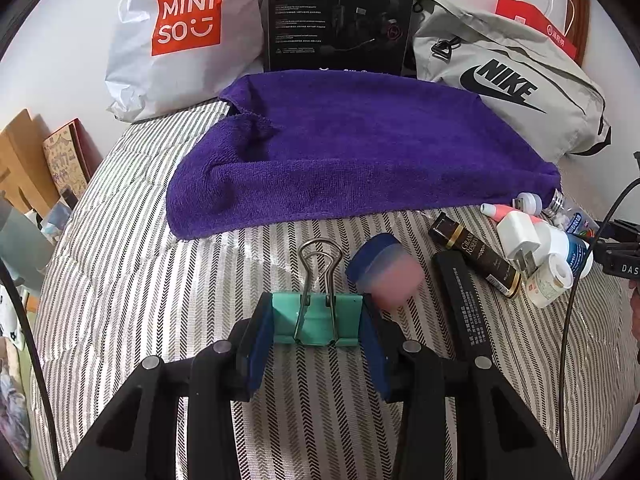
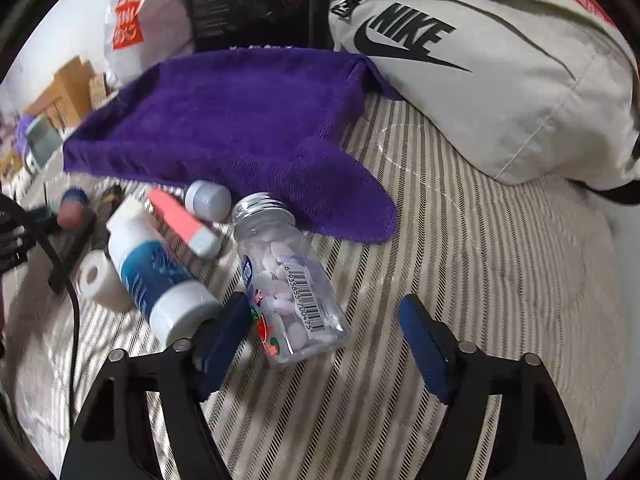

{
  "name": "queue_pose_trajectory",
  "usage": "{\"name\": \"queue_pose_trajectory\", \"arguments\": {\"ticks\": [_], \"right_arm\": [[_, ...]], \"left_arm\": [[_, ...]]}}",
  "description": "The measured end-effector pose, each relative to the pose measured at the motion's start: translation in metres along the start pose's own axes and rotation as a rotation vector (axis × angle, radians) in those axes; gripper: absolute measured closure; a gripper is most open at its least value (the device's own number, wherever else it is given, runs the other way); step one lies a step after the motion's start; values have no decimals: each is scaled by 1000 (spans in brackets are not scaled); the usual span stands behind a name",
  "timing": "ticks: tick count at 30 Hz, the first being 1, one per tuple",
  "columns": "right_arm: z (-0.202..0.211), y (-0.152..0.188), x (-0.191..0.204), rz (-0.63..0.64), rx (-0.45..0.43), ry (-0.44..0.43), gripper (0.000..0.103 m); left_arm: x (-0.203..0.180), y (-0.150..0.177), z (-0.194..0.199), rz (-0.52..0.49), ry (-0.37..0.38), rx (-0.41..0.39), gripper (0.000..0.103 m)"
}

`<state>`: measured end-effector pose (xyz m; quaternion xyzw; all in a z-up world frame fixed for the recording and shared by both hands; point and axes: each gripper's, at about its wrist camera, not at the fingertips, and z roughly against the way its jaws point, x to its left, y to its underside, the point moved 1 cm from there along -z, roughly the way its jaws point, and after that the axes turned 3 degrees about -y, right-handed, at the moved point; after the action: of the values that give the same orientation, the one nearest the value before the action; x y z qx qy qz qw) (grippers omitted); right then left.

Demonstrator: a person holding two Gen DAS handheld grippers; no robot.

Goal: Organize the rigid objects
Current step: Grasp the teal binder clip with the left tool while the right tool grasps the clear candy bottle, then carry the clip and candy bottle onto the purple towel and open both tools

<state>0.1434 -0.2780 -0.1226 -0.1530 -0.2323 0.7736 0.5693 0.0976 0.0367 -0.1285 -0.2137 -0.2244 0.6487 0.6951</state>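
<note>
My left gripper (image 1: 318, 320) is shut on a teal binder clip (image 1: 318, 322) with its steel handles pointing forward, held just above the striped bedcover (image 1: 160, 300). A purple towel (image 1: 352, 148) lies spread beyond it. My right gripper (image 2: 324, 336) is open; a clear bottle of tablets (image 2: 286, 280) lies between its fingers, close to the left pad. Beside it lie a white and blue bottle (image 2: 156, 268), a pink and white tube (image 2: 184, 220) and a small white roll (image 2: 100, 280).
A blue and pink cup (image 1: 384, 268), a black and gold tube (image 1: 476, 256), a long black box (image 1: 464, 304) and a white charger (image 1: 520, 236) lie to the right of the clip. A Miniso bag (image 1: 180, 36), black box (image 1: 340, 16) and Nike bag (image 1: 508, 84) line the back.
</note>
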Motion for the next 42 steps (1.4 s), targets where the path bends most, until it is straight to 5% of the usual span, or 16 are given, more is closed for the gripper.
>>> {"name": "queue_pose_trajectory", "arguments": {"ticks": [4,9,13,23,30,42], "right_arm": [[4,-1,-4,-48,7,9,48],[11,6,8,-41,47,-19,53],[17,13,20,7,82,-79,54],[-1,-6,15,43,64,-28,48],[-3,-10,21,64,40,-34,61],[2,0,30,55,62,-35,61]], "left_arm": [[1,0,0,0,0,0,63],[1,0,0,4,1,7,63],[1,0,0,3,2,6,63],[1,0,-1,1,0,5,63],[2,1,0,-5,10,9,64],[1,1,1,-15,18,-2,64]]}}
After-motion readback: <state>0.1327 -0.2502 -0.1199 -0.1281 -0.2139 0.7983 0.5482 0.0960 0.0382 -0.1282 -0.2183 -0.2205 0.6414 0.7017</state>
